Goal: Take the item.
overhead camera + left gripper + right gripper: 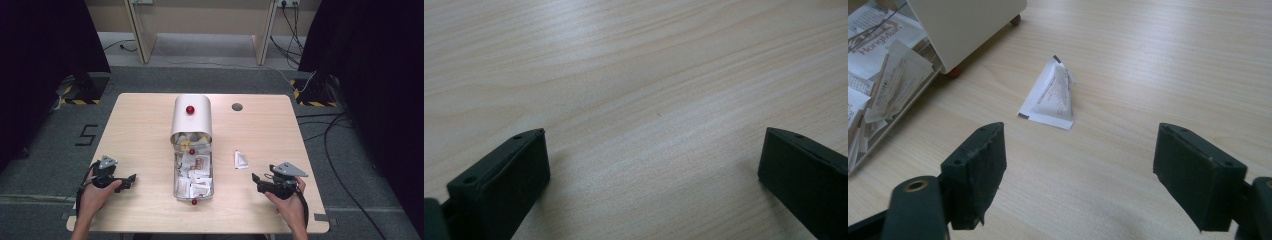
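Note:
A clear box (193,175) full of several white sachets lies at the table's middle, its cream lid (192,118) with a red knob (190,109) pushed to the far end. One loose sachet (241,159) (1050,95) lies flat on the wood to the box's right. My right gripper (256,181) (1079,172) is open, low over the table, a short way in front of that sachet. My left gripper (131,180) (654,167) is open over bare wood left of the box, nothing between its jaws.
The wooden table (140,130) has a round grey cable hole (237,107) at the back right. Small red feet (194,202) (953,73) show under the box. Cables (330,150) trail over the floor to the right.

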Tool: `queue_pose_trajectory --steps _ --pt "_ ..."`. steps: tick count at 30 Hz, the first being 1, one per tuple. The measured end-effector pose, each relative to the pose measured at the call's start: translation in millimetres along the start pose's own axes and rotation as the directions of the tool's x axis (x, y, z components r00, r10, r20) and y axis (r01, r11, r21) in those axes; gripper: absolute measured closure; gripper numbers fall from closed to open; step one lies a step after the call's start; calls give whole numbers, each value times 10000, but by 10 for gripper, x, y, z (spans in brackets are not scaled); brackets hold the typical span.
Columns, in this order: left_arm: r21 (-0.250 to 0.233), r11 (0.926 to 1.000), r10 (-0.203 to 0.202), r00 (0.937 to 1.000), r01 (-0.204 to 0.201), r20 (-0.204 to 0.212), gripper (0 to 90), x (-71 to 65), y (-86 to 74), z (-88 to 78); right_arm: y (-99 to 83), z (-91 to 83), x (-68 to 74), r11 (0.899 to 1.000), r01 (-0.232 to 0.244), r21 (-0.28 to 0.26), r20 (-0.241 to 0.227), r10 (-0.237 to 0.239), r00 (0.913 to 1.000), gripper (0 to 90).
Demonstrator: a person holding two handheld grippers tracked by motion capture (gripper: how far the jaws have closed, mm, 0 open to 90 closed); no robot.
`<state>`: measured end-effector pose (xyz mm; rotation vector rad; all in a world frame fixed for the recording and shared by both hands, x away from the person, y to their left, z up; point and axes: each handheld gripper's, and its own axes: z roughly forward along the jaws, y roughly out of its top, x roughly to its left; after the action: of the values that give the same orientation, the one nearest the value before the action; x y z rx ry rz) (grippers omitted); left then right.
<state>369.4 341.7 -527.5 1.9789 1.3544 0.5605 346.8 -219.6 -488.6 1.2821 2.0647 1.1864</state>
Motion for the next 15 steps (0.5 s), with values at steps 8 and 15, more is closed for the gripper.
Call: queue_pose_trajectory --steps 8,15 --pt "1 10000 0 10000 0 -1 0 0 0 0 -78 -34 9 9999 68 129 36 -69 10000 163" --pt "1 10000 -1 10000 1 1 0 0 0 0 -167 -64 -25 9996 -68 263 115 65 9999 163"
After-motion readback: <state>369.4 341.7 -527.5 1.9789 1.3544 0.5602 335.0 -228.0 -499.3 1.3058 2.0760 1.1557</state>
